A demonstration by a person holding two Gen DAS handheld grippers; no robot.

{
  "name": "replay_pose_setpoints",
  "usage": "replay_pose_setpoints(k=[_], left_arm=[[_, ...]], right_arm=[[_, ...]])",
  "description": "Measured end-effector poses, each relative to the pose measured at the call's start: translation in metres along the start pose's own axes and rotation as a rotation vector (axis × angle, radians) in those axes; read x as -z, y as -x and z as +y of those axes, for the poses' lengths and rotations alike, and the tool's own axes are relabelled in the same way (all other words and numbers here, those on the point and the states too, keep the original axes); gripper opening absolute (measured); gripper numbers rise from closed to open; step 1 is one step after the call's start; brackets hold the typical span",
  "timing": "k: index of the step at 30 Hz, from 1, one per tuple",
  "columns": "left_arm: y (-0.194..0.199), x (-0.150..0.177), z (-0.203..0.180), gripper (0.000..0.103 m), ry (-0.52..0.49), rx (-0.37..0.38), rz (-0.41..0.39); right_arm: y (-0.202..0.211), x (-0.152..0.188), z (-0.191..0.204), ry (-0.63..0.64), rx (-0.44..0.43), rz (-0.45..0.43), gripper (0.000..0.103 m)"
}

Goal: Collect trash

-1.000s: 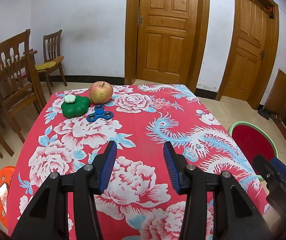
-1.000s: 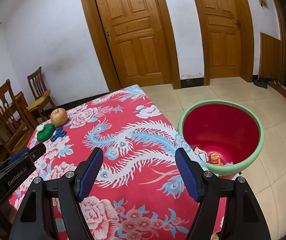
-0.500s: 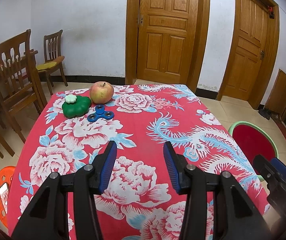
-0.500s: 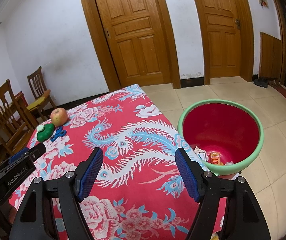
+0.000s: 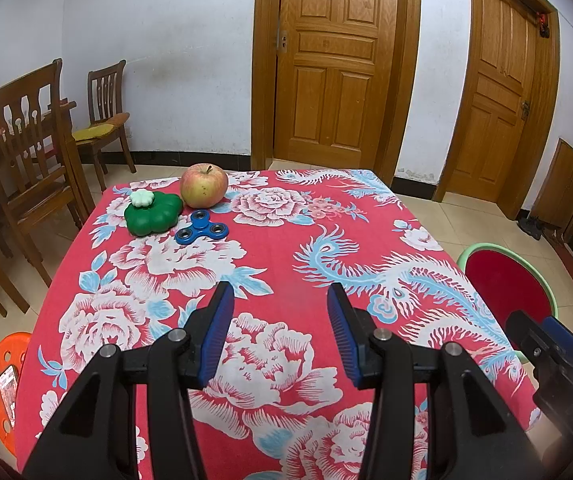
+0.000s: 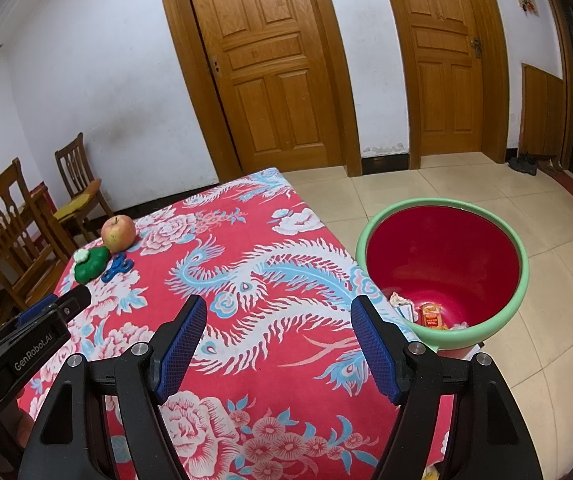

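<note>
Red floral-cloth table (image 5: 270,248): no loose litter visible. Green-rimmed red plastic bin (image 6: 442,264) at table's 3 o'clock edge, wrappers (image 6: 430,315) already inside. Red-yellow apple (image 5: 204,185), green clover-shaped toy (image 5: 153,213), blue fidget spinner (image 5: 201,232) grouped at 11 o'clock. Left gripper (image 5: 280,320), right gripper (image 6: 278,332): both agape, empty. Risk: keepsakes mistaken for trash, binned.
</note>
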State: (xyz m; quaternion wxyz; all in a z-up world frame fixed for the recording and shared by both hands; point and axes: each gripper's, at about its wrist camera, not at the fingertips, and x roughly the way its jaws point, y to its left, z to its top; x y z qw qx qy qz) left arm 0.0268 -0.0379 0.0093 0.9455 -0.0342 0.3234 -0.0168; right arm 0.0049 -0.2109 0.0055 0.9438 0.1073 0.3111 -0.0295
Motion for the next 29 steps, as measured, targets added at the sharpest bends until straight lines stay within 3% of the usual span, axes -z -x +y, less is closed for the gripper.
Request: replay_pose_setpoints(k=[29], left_arm=[[0.0000,-0.0004,0.0016,0.048,0.000,-0.002,0.013]], right_arm=[[-0.0017,0.0027,-0.0003,-0.008,0.003,0.005,0.076]])
